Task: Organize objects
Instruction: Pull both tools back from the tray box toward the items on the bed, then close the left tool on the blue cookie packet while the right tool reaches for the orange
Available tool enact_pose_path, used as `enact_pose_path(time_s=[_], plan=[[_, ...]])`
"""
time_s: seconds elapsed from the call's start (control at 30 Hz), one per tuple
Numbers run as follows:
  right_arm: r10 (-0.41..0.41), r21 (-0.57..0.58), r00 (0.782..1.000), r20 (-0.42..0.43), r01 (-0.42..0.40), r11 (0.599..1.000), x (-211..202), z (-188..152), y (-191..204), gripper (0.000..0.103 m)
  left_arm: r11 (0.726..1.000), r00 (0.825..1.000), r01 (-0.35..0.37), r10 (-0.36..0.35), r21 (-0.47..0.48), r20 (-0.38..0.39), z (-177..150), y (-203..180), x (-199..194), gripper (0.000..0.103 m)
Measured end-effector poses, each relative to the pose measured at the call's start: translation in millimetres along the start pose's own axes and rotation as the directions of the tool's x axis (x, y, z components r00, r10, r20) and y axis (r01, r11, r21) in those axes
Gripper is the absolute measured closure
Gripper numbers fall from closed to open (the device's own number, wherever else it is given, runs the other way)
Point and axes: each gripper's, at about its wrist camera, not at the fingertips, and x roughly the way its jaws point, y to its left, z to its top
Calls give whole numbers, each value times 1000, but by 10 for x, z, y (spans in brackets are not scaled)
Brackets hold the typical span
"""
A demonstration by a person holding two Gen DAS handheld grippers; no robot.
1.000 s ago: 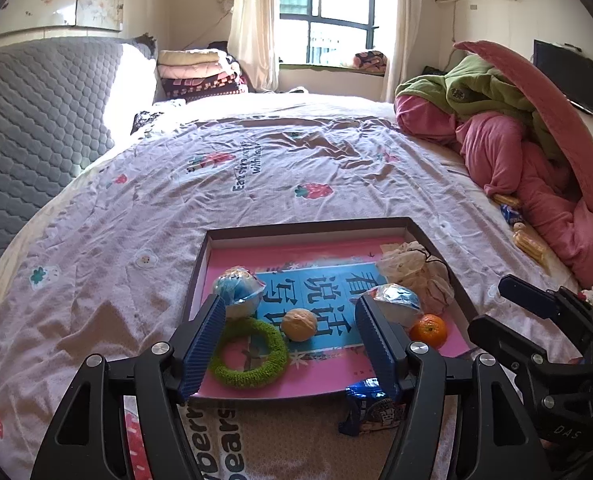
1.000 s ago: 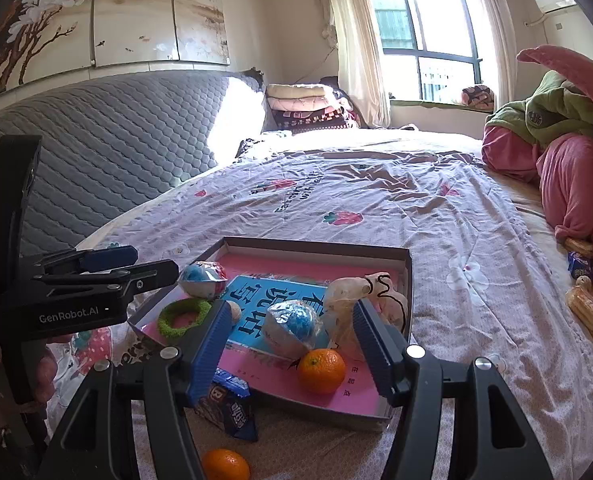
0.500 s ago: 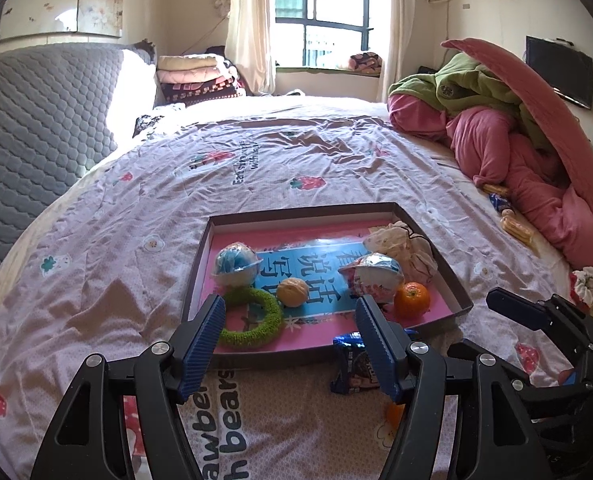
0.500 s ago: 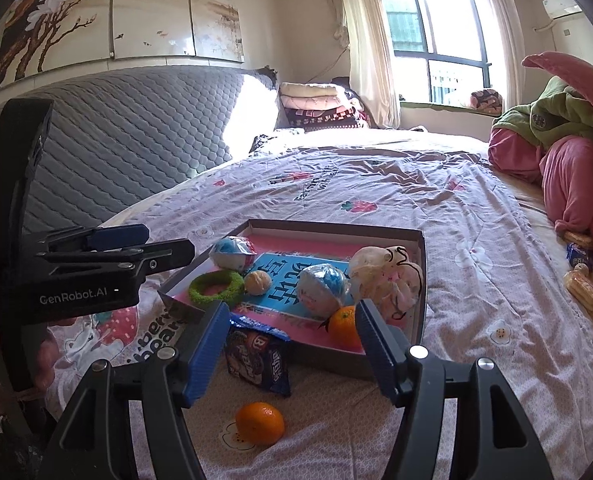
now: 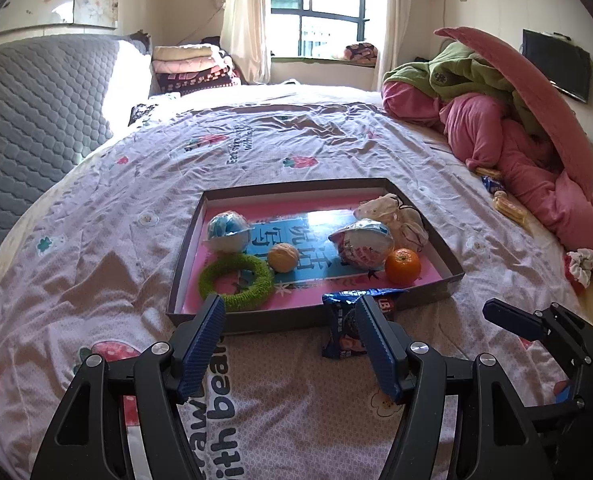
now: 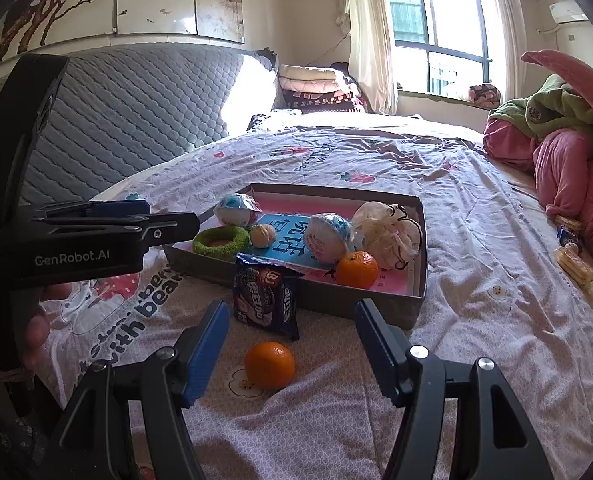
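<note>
On the bed point(image 6: 476, 248) we list one shallow tray point(image 6: 376, 300), already holding a green ring point(image 6: 220, 240), a walnut-like ball point(image 6: 262, 235), two wrapped balls point(image 6: 328, 236), a mesh pouch point(image 6: 388, 236) and one orange point(image 6: 356, 269). Outstanding, as we judge it: a loose orange point(image 6: 269, 364) on the sheet before the tray's near edge, and a blue packet point(image 6: 265, 294) propped against that edge, its top just over the rim. Our right gripper point(image 6: 292, 354) is empty with jaws spread wide, low over the sheet, the loose orange lying between its fingers and slightly ahead of the tips. Our left gripper point(image 5: 290, 344) is likewise spread and empty, level and aimed at the tray's near edge, the packet showing beside its right finger point(image 5: 376, 346); from the right wrist view it hangs off to the left, apart from the work. The step in hand looks to be taking the loose orange. We would advance until the pads flank its widest part, close gently since the fruit is round and the bedding soft, then lift clear of the rim before setting it in the free pink corner by the other orange. Nudging it first risks a roll toward the packet.
</note>
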Motion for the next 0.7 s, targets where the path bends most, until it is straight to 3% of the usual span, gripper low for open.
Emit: enact_pose_path(time_s=[0.7], plan=[[-5,-72,995,-95,-2,997,243,-268,133,38,997,994,62,-58,39,-90,-213,-319,390,34]])
